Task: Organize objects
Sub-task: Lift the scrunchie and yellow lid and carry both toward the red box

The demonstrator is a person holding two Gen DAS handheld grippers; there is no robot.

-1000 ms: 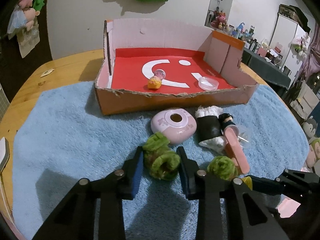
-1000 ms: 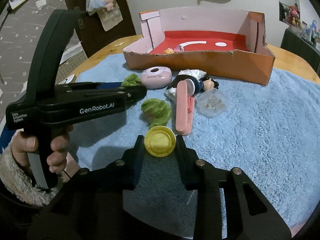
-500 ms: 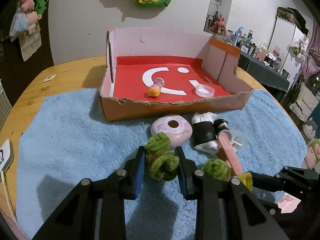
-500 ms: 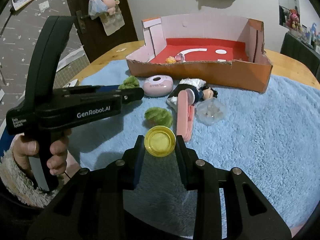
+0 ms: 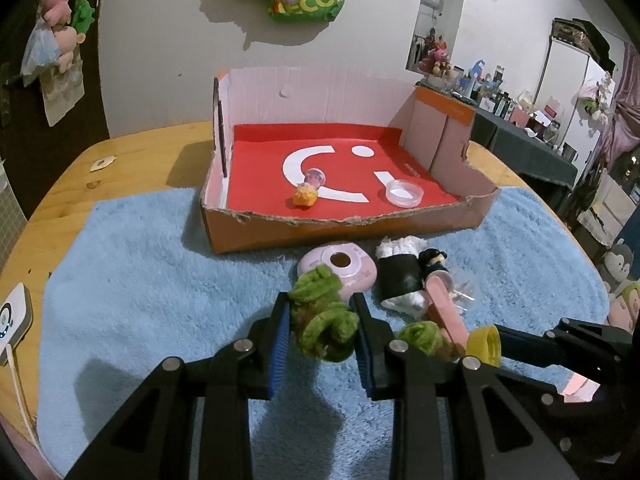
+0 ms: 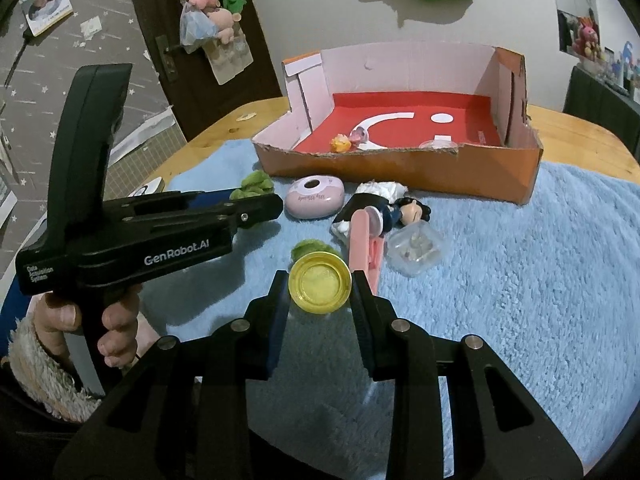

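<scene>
My left gripper [image 5: 320, 312] is shut on a green fuzzy toy [image 5: 322, 322] and holds it above the blue towel [image 5: 132, 280]. My right gripper [image 6: 320, 286] is shut on a yellow round cap [image 6: 320, 287], also lifted; the cap shows at the right of the left wrist view [image 5: 485, 345]. The open cardboard box with a red floor [image 5: 344, 168] stands behind, holding a small orange figure [image 5: 306, 196] and a clear dish [image 5: 402, 193]. On the towel lie a pink round case [image 5: 340, 266], a black-and-white doll [image 5: 404, 276], a pink clip [image 6: 364, 240], a second green fuzzy toy [image 5: 422, 336] and a clear plastic box [image 6: 416, 248].
The towel covers a round wooden table [image 5: 132, 156]. A white device [image 5: 12, 320] lies at the table's left edge. The left gripper's handle and the hand holding it [image 6: 116, 240] fill the left of the right wrist view. Shelves and furniture stand at the far right.
Both grippers have risen and drawn back from the towel, the left with the green toy, the right with the yellow cap. The other objects have not moved.
</scene>
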